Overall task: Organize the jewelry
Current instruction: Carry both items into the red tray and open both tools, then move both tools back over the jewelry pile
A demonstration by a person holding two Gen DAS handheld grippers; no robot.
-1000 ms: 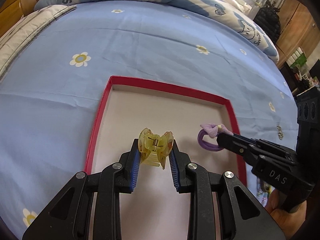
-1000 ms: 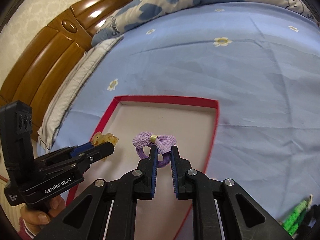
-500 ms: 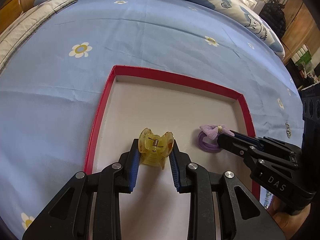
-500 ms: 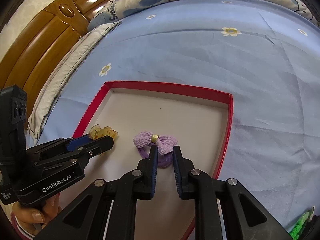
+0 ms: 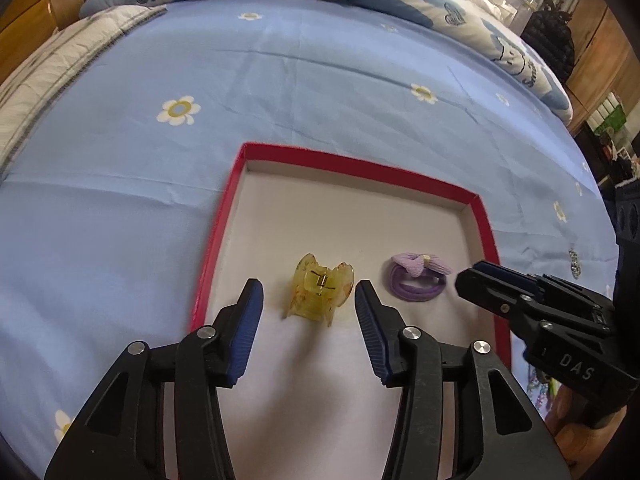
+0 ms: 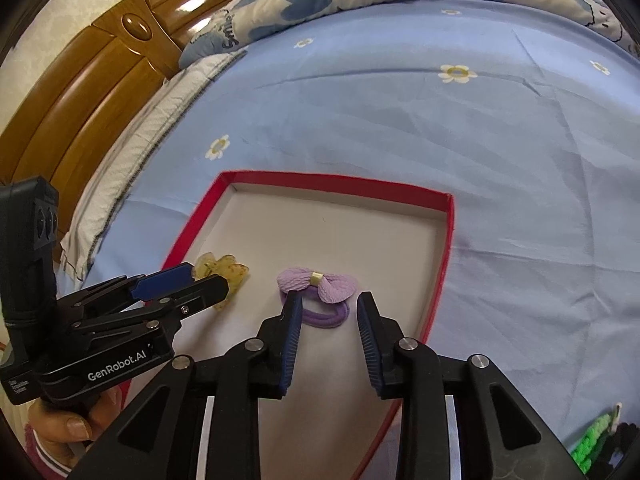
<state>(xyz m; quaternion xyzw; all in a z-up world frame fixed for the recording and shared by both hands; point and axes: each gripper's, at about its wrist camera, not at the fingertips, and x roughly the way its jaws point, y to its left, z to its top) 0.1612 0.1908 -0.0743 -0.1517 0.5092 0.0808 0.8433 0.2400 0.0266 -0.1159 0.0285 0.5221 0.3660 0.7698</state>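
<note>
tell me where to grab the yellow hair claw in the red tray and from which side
Grip the yellow hair claw across its two rounded wings, beside the spring hinge, coming from the near side with the left tool. It lies on the red tray floor with the wings already facing the open pads, so a straight close should catch them. The purple hair tie lies apart on the right.

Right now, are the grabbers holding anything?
No. Both are open: the left gripper sits around the yellow hair claw, the right gripper around the purple bow hair tie, both in the red tray.
</note>
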